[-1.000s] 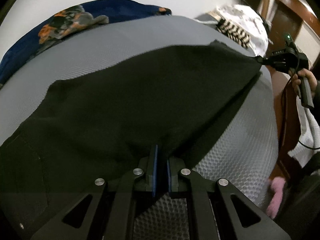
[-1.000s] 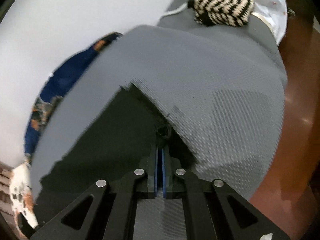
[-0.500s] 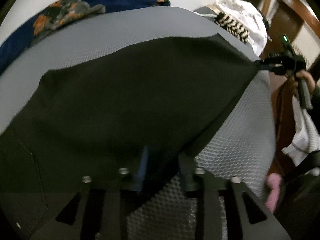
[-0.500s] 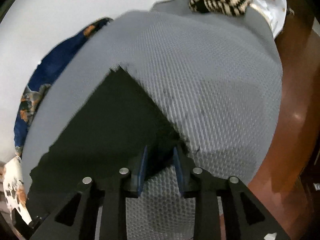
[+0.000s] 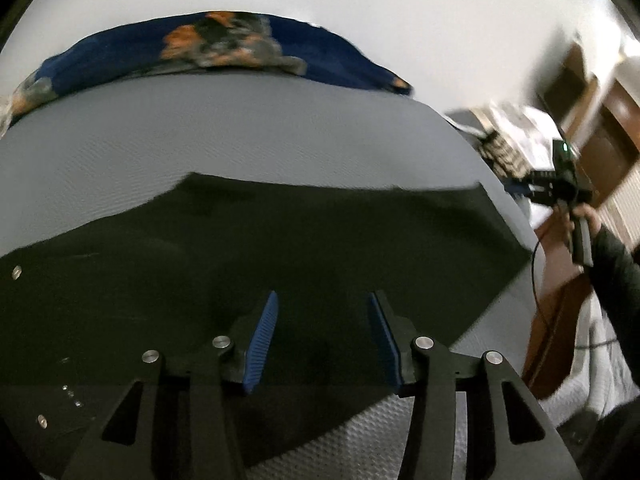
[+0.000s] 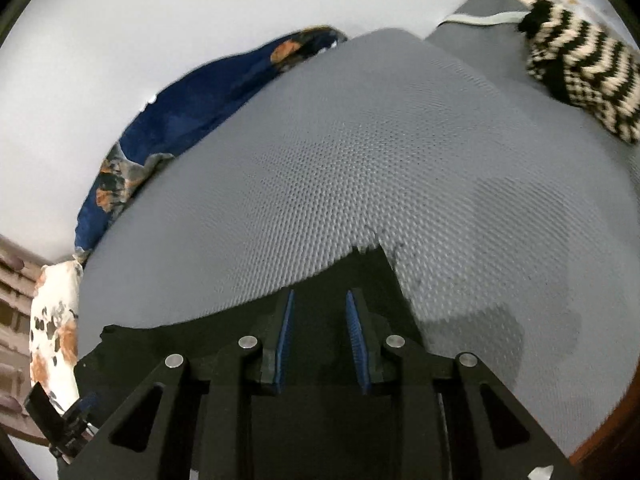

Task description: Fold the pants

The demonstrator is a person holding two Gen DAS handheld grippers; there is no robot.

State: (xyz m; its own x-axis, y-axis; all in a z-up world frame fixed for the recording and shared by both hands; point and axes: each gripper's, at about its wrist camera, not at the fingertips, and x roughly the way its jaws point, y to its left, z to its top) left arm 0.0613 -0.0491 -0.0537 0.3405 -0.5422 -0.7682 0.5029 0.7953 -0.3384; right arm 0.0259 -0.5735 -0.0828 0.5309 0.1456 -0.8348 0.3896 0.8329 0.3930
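Observation:
The black pants lie flat on the grey textured bed surface. My left gripper is open above the pants' near edge, holding nothing. In the right wrist view my right gripper is open over a corner of the pants, holding nothing. The right gripper also shows at the far right of the left wrist view, held in a hand, off the pants' far corner.
A navy floral cloth lies along the bed's far edge by the white wall. A black and cream striped knit sits at the bed's end. Brown wooden furniture stands to the right. A white patterned cloth hangs at left.
Both grippers were shut on the pants' edges, holding them stretched. Both have opened and let go; the pants now lie flat, and both grippers have pulled back.

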